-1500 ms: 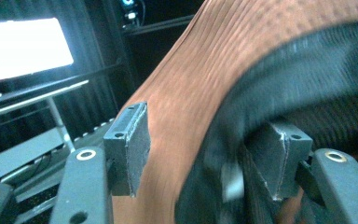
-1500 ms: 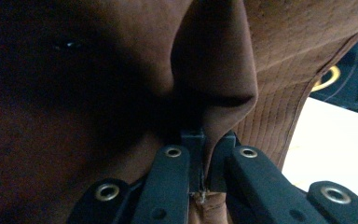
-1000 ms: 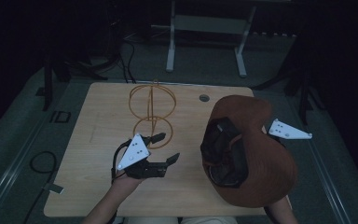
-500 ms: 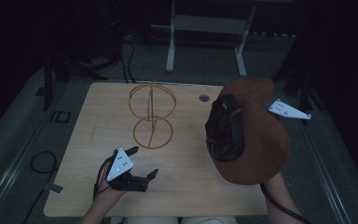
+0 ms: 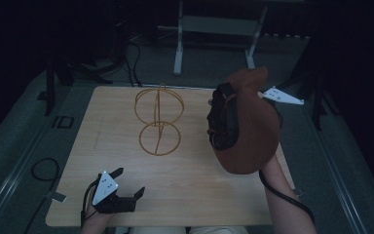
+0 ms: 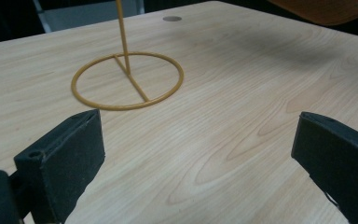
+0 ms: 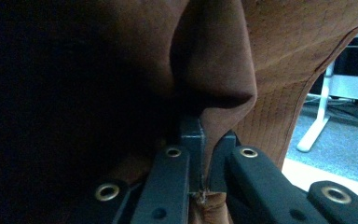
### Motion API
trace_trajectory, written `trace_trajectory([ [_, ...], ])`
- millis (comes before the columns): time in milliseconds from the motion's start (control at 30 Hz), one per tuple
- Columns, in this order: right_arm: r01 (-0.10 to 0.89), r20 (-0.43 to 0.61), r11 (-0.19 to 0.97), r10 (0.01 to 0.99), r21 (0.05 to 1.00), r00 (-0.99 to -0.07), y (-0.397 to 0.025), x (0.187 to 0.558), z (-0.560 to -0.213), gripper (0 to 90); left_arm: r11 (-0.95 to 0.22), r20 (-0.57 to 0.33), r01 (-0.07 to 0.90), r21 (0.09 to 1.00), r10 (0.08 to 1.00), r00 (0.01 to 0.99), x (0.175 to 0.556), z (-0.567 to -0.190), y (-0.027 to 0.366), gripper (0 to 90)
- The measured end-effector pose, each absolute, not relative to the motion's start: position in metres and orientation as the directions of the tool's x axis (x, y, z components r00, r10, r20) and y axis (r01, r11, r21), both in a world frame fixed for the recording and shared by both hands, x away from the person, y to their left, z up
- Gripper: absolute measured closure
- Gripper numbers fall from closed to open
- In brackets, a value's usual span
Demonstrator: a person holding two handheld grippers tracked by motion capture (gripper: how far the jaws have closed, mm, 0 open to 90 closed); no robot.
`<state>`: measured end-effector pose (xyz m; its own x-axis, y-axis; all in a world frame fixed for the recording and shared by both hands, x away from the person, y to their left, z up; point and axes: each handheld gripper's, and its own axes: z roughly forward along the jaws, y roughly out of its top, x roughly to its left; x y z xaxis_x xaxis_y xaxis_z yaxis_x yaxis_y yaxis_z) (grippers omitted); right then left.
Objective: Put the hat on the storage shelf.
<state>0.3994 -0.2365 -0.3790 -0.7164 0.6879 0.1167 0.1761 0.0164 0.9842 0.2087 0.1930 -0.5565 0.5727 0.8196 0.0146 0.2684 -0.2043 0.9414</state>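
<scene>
Pinching the hat (image 5: 251,129) in our right gripper (image 7: 206,161), we hold it above the table (image 5: 195,180). Our left gripper (image 5: 126,187) gapes wide near the stand (image 5: 159,124).

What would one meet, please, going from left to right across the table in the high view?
Left gripper, jaws open, near the front edge → gold wire hat stand → brown felt cowboy hat, pinched by the right gripper.

A brown hat (image 5: 248,129) is hanging above the table's (image 5: 112,131) right edge, lifted by the right gripper (image 5: 272,97). The left gripper (image 5: 126,183), jaws spread, is hovering at the near left corner. A wire stand (image 5: 159,119) is standing mid-table.
</scene>
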Motion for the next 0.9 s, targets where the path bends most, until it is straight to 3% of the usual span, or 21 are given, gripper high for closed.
trace_trajectory([
  [533,0.167,0.069,0.057,0.748,0.984,-0.660,-0.166,0.457,-0.357,87.9,-0.160,-0.024,0.263,0.951,0.814,0.581,0.206,-0.560,0.201,3.0],
  [900,0.121,-0.073,0.220,0.708,0.968,-0.702,-0.083,0.465,-0.328,87.6,-0.155,-0.030,0.265,0.952,0.813,0.582,0.205,-0.562,0.206,3.1],
])
